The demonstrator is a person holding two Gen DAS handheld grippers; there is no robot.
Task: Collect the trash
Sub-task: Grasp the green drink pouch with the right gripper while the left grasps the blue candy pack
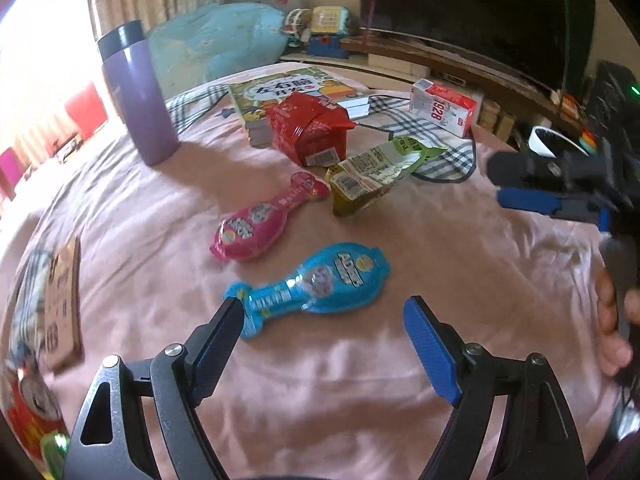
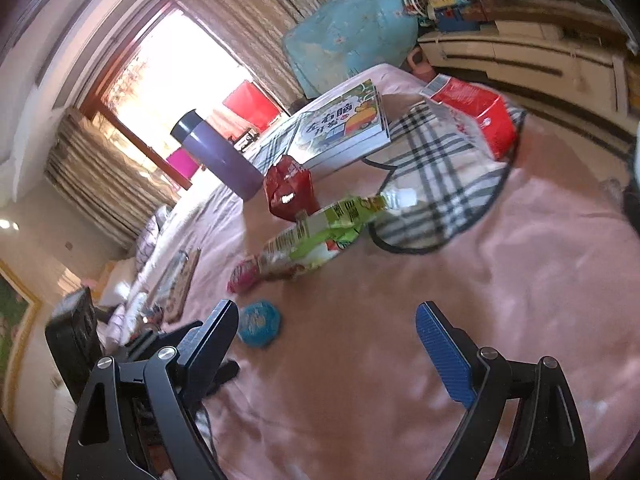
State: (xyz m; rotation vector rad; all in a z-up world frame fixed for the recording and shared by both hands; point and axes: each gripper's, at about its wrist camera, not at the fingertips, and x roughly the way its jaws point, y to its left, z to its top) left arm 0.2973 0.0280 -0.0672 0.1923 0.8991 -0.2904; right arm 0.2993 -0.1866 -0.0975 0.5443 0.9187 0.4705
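Open and empty, the left gripper [image 1: 324, 316] is held just short of the blue snack wrapper [image 1: 312, 286] lying flat on the pink bed sheet [image 1: 460, 260], probably first for collection. Similarly spread, the right gripper [image 2: 324, 320] is aimed at the green wrapper [image 2: 320, 232].

Left finger tip covers the narrow end of the blue wrapper [image 1: 316, 282], the right gripper [image 1: 520, 196] runs off the frame's right edge, and the pink wrapper [image 2: 242, 276] (right wrist view) is mostly hidden behind the blurred green packet [image 2: 320, 232].
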